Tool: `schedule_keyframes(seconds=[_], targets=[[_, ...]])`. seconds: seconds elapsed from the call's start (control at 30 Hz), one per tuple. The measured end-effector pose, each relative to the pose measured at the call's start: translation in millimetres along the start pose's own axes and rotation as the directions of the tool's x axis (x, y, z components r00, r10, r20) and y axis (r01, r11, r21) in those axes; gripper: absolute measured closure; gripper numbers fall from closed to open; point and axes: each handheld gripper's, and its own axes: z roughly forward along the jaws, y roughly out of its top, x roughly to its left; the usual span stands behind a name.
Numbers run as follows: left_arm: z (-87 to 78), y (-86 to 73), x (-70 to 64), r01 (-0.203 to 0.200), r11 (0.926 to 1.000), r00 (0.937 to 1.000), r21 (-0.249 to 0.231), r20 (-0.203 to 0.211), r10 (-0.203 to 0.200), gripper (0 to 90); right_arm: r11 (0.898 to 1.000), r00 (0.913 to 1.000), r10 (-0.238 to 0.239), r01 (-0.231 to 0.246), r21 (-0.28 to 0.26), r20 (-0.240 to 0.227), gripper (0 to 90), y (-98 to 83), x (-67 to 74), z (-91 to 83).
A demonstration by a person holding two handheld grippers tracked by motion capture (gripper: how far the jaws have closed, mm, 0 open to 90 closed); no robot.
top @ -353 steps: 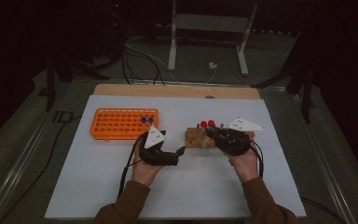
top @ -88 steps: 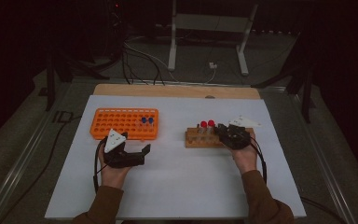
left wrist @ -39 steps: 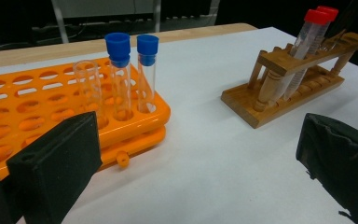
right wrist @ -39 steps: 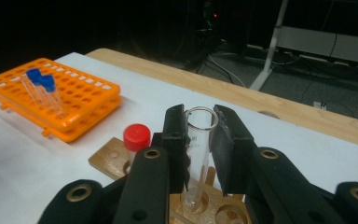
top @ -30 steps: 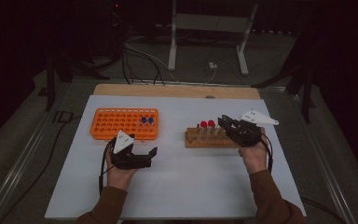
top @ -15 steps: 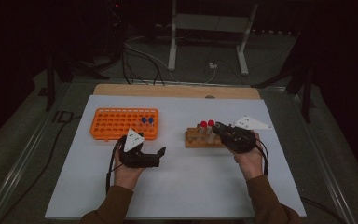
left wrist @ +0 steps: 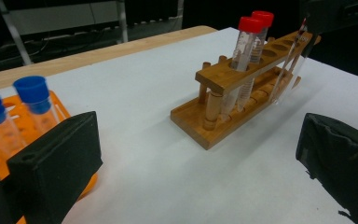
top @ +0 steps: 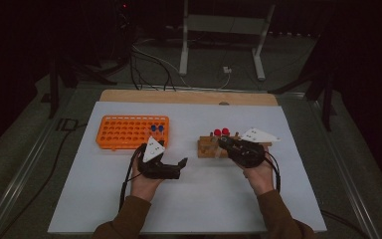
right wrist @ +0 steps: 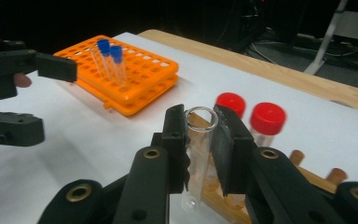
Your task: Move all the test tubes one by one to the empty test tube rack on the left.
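My right gripper point(right wrist: 200, 116) is shut on a clear, uncapped test tube point(right wrist: 199, 154), held upright at its rim just over the near end of the wooden rack point(top: 209, 148). Two red-capped tubes point(right wrist: 266, 119) stand in that rack behind it. From the left gripper view, the clear tube point(left wrist: 289, 70) hangs against the far end of the rack point(left wrist: 223, 77). My left gripper point(top: 181, 163) is open with nothing between its fingers, low over the white sheet between the two racks. Two blue-capped tubes point(top: 157, 128) stand in the orange rack point(top: 129, 132).
A white sheet point(top: 189, 209) covers the table, with a wooden strip point(top: 189, 97) along its far edge. Beyond the table a metal stand point(top: 224, 30) and cables point(top: 149, 59) sit on the dark floor. Metal rails run along both table sides.
My left gripper has slid right, toward the wooden rack. My right gripper, still holding the clear tube, has shifted left and a little lower over the rack.
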Motion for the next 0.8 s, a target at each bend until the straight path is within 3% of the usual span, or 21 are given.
schedule_keyframes(seconds=[0.53, 0.8], targets=[[16.4, 6.0, -14.7, -0.008, 0.9997, 0.9995, 0.024, 0.031, 0.007, 4.5, 1.0, 0.9979, -0.016, 0.017, 0.015, -0.063, 76.0, -0.6, 20.5, 14.5], [25.2, 8.4, -26.9, -0.043, 0.9984, 0.998, 0.036, 0.047, 0.041, 10.4, 1.0, 0.9951, -0.018, 0.02, 0.019, -0.097, 75.9, -0.5, 32.1, 21.4]])
